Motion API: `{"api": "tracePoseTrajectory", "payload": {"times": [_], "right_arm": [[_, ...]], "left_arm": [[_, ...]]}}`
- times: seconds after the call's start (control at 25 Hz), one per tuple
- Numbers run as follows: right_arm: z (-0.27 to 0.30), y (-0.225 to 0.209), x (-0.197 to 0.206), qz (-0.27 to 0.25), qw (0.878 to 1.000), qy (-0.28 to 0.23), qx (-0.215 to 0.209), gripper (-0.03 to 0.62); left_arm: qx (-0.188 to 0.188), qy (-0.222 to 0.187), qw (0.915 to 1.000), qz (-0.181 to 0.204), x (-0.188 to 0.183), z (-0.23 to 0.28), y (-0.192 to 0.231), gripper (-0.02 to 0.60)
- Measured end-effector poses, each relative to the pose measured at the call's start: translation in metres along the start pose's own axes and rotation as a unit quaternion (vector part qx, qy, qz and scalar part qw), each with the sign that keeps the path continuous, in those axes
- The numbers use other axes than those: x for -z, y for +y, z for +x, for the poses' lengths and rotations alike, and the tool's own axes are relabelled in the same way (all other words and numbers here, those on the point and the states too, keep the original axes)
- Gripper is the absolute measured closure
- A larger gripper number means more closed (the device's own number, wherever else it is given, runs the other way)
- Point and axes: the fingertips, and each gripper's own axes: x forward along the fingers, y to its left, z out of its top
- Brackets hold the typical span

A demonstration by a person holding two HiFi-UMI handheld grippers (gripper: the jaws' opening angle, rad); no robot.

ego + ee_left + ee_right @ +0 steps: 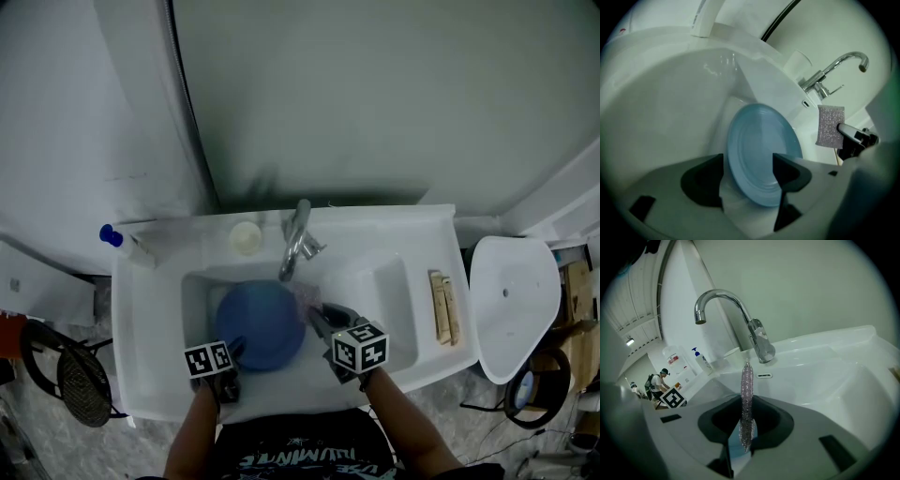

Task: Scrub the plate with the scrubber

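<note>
One round blue plate [761,150] tilts near a silvery scrubber [830,125].

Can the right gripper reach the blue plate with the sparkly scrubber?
Probably yes. The right gripper holds the scrubber just beside the plate, which the left gripper holds tilted up in the sink. Nothing seems to stand between them.

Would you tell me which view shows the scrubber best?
The left gripper view: the scrubber faces it flat, clamped in the right gripper. The right gripper view sees it only edge-on; the head view shows a small pale patch.
</note>
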Motion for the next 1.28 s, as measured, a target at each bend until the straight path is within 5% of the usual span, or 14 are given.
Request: {"api": "tracePoseTrajectory", "payload": {"times": [0.32,0.52,0.68,0.84,1.28], "right_arm": [[-0.001,-0.006,-0.001,0.004,1.0,0.0,0.002,0.516],[-0.003,-0.009,-0.003,0.003,1.0,-0.002,0.005,0.516],[-0.006,-0.01,-0.005,-0.003,1.0,-0.006,0.012,0.517],[-0.01,-0.01,-0.005,-0.006,1.0,-0.008,0.015,0.516],[-0.021,-0.008,-0.002,-0.011,1.0,-0.012,0.025,0.516]], "left_arm": [[-0.007,0.012,0.9994,-0.033,0.005,0.008,0.004,0.259],[-0.057,0.012,0.9979,-0.027,0.005,0.009,0.015,0.38],[-0.049,0.017,0.9984,-0.023,0.006,0.01,0.016,0.402],[-0.038,0.026,0.998,-0.043,0.007,0.013,0.018,0.524],[0.003,-0.007,0.9972,-0.075,-0.002,0.009,0.014,0.549]]}}
